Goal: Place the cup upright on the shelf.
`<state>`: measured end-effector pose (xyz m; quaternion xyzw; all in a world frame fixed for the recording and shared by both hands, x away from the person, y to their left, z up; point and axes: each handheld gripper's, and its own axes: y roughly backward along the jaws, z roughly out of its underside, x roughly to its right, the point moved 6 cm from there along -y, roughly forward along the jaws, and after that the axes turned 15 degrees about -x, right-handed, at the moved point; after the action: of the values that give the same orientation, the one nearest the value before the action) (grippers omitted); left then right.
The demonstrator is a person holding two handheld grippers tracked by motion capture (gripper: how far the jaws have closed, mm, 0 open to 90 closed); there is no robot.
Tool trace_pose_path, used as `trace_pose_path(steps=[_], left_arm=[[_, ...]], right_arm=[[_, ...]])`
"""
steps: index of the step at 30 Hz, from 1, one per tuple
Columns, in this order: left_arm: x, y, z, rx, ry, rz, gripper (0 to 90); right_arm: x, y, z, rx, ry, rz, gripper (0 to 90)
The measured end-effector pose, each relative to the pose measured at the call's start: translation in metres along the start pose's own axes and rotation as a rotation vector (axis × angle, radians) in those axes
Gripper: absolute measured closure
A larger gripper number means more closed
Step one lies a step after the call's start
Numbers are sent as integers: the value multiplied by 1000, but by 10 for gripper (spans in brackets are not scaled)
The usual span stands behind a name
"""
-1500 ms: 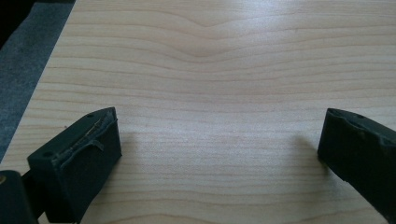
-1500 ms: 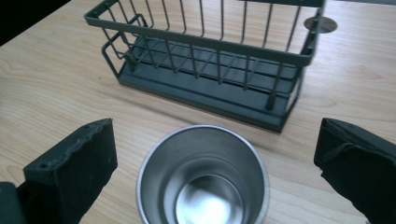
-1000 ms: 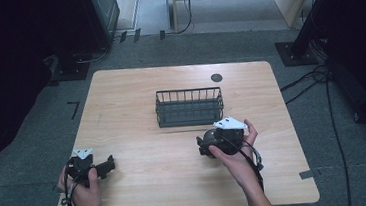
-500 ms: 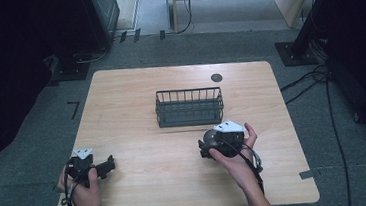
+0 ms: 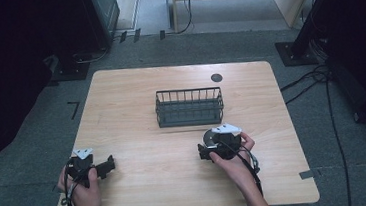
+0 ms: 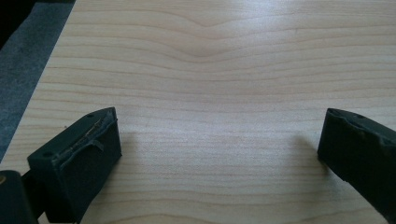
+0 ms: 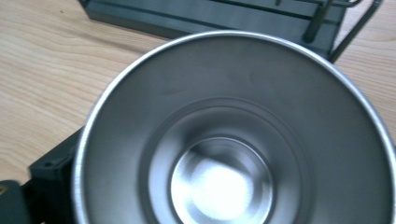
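Note:
A shiny steel cup (image 7: 233, 135) sits between the jaws of my right gripper (image 5: 207, 149), its open mouth facing the camera in the right gripper view, where one black jaw presses beside its rim at lower left. In the high view the cup (image 5: 208, 136) is just in front of the dark wire basket (image 5: 190, 107), near its right end. My left gripper (image 5: 107, 165) rests low at the table's near left, jaws wide apart over bare wood (image 6: 215, 93) with nothing between them.
The basket's dark base and wire end (image 7: 210, 16) lie close beyond the cup. A small black disc (image 5: 216, 77) is set in the table's far side. Cables trail on the grey floor (image 5: 319, 78) to the right of the wooden table (image 5: 121, 103).
The right hand with the cup has shifted slightly toward the near edge. The left gripper has stayed put.

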<state>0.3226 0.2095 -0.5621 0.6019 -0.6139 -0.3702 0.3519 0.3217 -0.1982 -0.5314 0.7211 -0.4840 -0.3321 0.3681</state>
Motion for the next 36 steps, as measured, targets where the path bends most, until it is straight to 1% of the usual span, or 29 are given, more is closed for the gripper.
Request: trace_pose_path(steps=[2,4,8,11,14,18,20,30,32,36], left_arm=[[0,0,0,0,0,0,0],[0,0,0,0,0,0,0],[0,0,0,0,0,0,0],[0,0,0,0,0,0,0],[0,0,0,0,0,0,0],[0,0,0,0,0,0,0],[0,0,0,0,0,0,0],[0,0,0,0,0,0,0],[0,0,0,0,0,0,0],[0,0,0,0,0,0,0]], right_arm=[[2,0,1,3,-9,15,75],[2,0,2,6,-9,12,94],[1,3,2,22,15,20,163],[1,4,2,19,21,22,168],[3,6,1,31,16,18,172],[3,13,-2,47,12,8,172],[2,16,-5,54,19,-2,172],[-10,32,-24,80,58,-46,173],[-14,36,-31,83,79,-47,174],[-18,39,-37,87,81,-55,174]])
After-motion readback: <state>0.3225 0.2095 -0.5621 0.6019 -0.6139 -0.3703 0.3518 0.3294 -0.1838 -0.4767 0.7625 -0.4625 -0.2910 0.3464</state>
